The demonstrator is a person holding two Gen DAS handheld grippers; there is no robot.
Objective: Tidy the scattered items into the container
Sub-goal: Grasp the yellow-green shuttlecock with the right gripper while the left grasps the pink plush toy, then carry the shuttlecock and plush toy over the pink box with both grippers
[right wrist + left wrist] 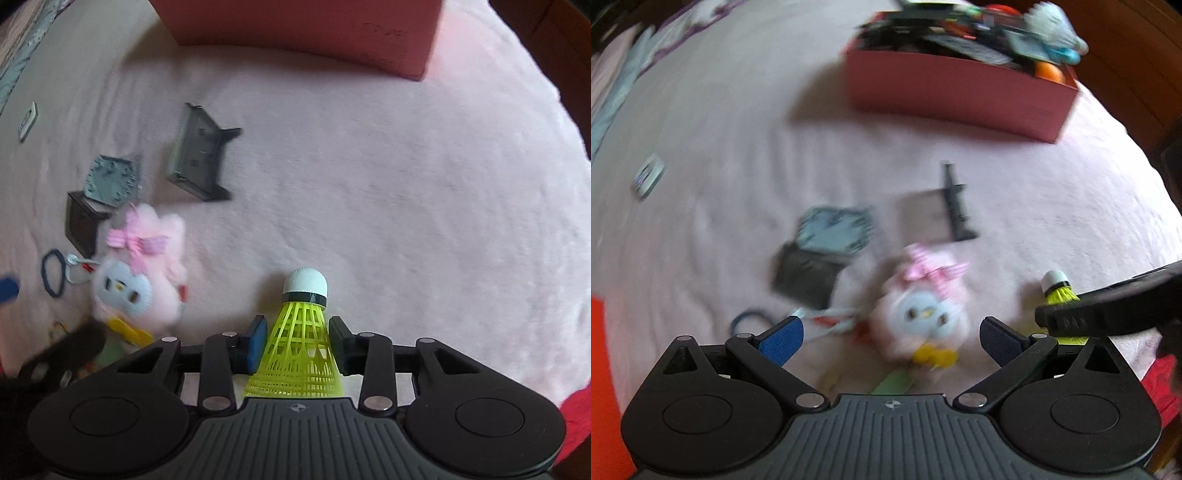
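Observation:
A pink plush toy (923, 314) with a pale blue face and a pink bow lies on the pink blanket, blurred in the left wrist view. My left gripper (892, 326) hangs open just over it, one blue pad on each side, not touching. A yellow-green shuttlecock (303, 332) with a white cap lies between the pads of my right gripper (297, 332), which press on its skirt. The left wrist view shows the shuttlecock (1058, 290) at the right, under the right gripper's black finger. The pink box (960, 92) at the back is full of mixed items.
A dark clear case (195, 155) lies mid-blanket. A grey-blue plate (110, 181) rests on a second dark case (83, 225) left of the plush (144, 280). A blue hair tie (53, 273) and a small card (28, 120) lie further left. Brown wood borders the right.

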